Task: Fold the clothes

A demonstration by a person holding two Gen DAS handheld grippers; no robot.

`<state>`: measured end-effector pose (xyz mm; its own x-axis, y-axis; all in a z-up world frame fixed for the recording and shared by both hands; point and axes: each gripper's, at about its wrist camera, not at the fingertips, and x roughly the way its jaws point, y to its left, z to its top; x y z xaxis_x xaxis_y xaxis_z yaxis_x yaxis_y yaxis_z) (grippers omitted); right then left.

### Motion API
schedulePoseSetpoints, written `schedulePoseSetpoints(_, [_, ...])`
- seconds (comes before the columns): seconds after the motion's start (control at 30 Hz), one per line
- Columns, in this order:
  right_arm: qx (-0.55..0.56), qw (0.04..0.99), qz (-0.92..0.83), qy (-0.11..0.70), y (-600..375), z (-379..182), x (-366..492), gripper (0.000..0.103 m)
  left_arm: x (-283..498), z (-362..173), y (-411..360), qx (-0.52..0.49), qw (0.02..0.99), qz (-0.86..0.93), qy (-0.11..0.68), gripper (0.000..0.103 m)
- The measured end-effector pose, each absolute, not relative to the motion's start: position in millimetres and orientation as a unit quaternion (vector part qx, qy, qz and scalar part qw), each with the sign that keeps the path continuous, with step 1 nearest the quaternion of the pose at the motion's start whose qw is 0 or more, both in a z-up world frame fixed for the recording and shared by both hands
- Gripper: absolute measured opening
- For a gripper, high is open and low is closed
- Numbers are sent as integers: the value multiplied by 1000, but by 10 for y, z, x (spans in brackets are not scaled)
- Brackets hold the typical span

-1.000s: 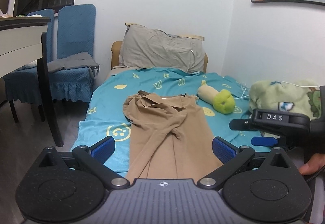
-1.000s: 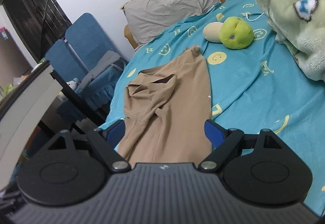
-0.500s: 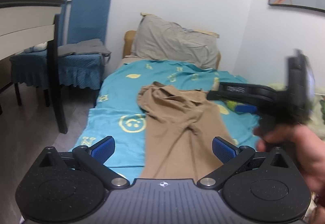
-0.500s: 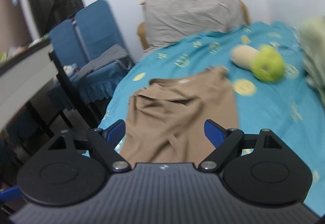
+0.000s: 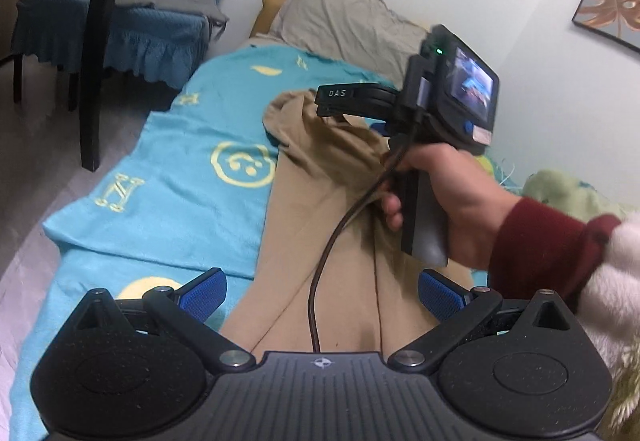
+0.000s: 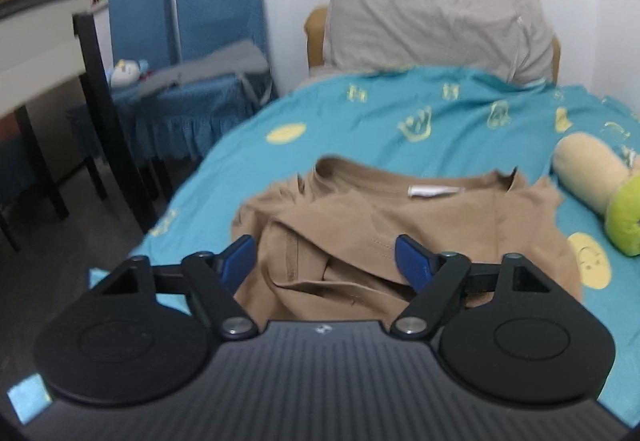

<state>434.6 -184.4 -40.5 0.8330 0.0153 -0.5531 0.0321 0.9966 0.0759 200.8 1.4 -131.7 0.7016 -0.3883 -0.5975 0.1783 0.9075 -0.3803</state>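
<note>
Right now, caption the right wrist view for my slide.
Right tongs closing over the rumpled tan shirt on a teal bedspread, nothing gripped yet.

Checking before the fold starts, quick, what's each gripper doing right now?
Left gripper: open, holding nothing, above the tan shirt.
Right gripper: jaws closing over the shirt's bunched folds, nothing gripped yet.

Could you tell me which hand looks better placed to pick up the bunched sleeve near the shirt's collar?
Probably the right: its gripper, jaws closing, straddles the bunched sleeve, while the left gripper hangs over the shirt's lower part.
</note>
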Motion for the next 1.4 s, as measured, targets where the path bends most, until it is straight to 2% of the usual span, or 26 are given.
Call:
schedulePoseSetpoints(0.03, [39, 954, -2, 297, -1850, -438, 4384, 54, 1998, -1344, 8, -148, 910, -155, 355, 103])
schedulePoseSetpoints(0.07, [46, 953, 3, 300, -1875, -457, 4402, 25, 1987, -1361, -3, -148, 909, -154, 357, 103])
schedulePoseSetpoints(0.1, [56, 952, 3, 300, -1915, -463, 4407, 16, 1981, -1371, -4, -150, 908, -154, 359, 103])
schedulePoseSetpoints(0.2, [98, 959, 2, 267, -2069, -431, 4354, 5, 1937, -1347, -28, -154, 907, -175, 351, 103])
schedulePoseSetpoints(0.4, [189, 959, -77, 195, -2604, -354, 4337, 4, 1715, -1267, -228, -121, 916, -229, 307, 103])
schedulePoseSetpoints(0.7, [223, 930, -117, 267, -3160, -740, 4555, 4, 1733, -1361, -408, -70, 919, -225, 316, 103])
schedulePoseSetpoints(0.83, [255, 925, -96, 264, -3204, -774, 4503, 8, 1819, -1365, -354, -84, 918, -211, 326, 103])
schedulePoseSetpoints(0.9, [263, 921, -90, 274, -3184, -732, 4430, 18, 1851, -1318, -312, -105, 915, -216, 325, 103])
schedulePoseSetpoints(0.97, [264, 921, -84, 273, -3156, -633, 4321, 78, 1881, -1236, -254, -135, 910, -233, 317, 103])
schedulePoseSetpoints(1.0, [260, 925, -82, 266, -3135, -563, 4245, 90, 1864, -1168, -240, -144, 910, -237, 308, 103])
schedulePoseSetpoints(1.07, [246, 932, -78, 256, -3088, -416, 4095, 94, 1807, -1015, -207, -157, 915, -236, 287, 103])
schedulePoseSetpoints(1.17, [226, 937, -78, 253, -2972, -163, 3791, 94, 1680, -788, -186, -166, 921, -243, 254, 103])
schedulePoseSetpoints(1.4, [199, 948, -80, 235, -2738, 381, 2864, 94, 1145, -368, -219, -116, 945, -247, 178, 103])
